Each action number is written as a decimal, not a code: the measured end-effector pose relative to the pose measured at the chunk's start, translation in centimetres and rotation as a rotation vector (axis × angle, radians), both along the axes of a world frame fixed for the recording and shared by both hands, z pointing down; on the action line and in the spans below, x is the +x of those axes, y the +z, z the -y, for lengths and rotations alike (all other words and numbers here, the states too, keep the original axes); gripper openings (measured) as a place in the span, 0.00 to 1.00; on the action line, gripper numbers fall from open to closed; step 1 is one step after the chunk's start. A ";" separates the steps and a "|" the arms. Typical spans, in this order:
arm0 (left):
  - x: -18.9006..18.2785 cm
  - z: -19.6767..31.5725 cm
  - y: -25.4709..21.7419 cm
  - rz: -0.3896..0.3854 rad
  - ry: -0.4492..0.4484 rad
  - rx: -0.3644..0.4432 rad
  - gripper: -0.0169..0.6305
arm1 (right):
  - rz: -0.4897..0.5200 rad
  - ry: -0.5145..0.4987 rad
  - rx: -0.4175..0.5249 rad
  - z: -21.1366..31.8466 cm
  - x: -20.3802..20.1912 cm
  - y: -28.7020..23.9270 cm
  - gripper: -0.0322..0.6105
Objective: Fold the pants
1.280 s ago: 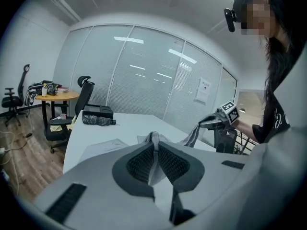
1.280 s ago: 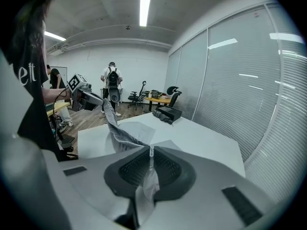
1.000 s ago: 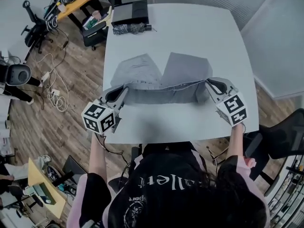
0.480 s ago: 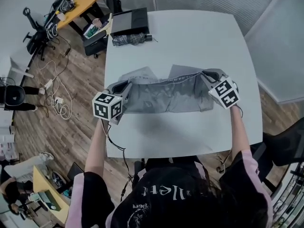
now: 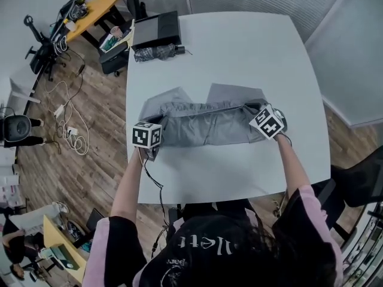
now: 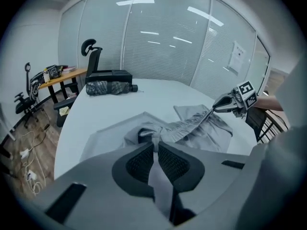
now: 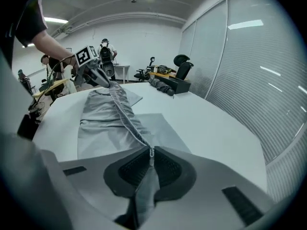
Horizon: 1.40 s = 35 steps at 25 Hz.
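Grey pants (image 5: 203,124) lie across the middle of the white table (image 5: 239,46), their waistband edge stretched between my two grippers and laid over the legs. My left gripper (image 5: 155,121) is shut on the waistband's left end; in the left gripper view the cloth (image 6: 192,128) runs out from the closed left gripper (image 6: 155,145). The right gripper (image 5: 254,108) is shut on the right end, with the gathered band (image 7: 120,109) leading from the right gripper (image 7: 151,152) toward the other one. Both grippers are low over the table.
A black box (image 5: 157,28) and a folded umbrella (image 5: 154,52) sit at the table's far left corner. Beyond the left edge are a wooden floor with cables (image 5: 69,124) and a cluttered desk (image 5: 90,2). An office chair (image 5: 359,178) stands at the right.
Both grippers have carried the waistband away from the person and down. It was held up near the table's front edge; now it lies low over the pant legs.
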<state>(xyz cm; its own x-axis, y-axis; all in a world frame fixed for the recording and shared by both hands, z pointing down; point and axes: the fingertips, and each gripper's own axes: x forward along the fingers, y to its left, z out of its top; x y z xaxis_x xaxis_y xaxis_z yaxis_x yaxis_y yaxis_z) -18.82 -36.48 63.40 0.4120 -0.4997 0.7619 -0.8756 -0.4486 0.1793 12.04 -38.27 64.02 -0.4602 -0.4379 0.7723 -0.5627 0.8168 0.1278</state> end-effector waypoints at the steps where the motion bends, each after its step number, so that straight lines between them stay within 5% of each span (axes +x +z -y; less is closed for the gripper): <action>1: 0.1 -0.4 0.7 0.017 0.007 -0.014 0.10 | -0.010 -0.006 -0.012 -0.5 0.0 0.7 0.11; 7: 0.4 -1.7 2.6 0.072 0.020 -0.017 0.10 | -0.057 0.001 -0.042 -2.2 0.1 3.0 0.11; 11: 0.2 -1.7 2.1 0.032 -0.024 0.022 0.26 | -0.018 0.047 -0.081 -2.9 0.2 3.1 0.32; 23: -0.3 -2.8 -5.1 -0.099 -0.048 0.197 0.28 | 0.177 0.127 0.003 -5.1 -2.3 -3.3 0.32; 35: 0.9 -9.1 -14.9 -0.212 -0.009 0.421 0.26 | 0.391 0.212 0.105 -10.4 -6.8 -11.6 0.29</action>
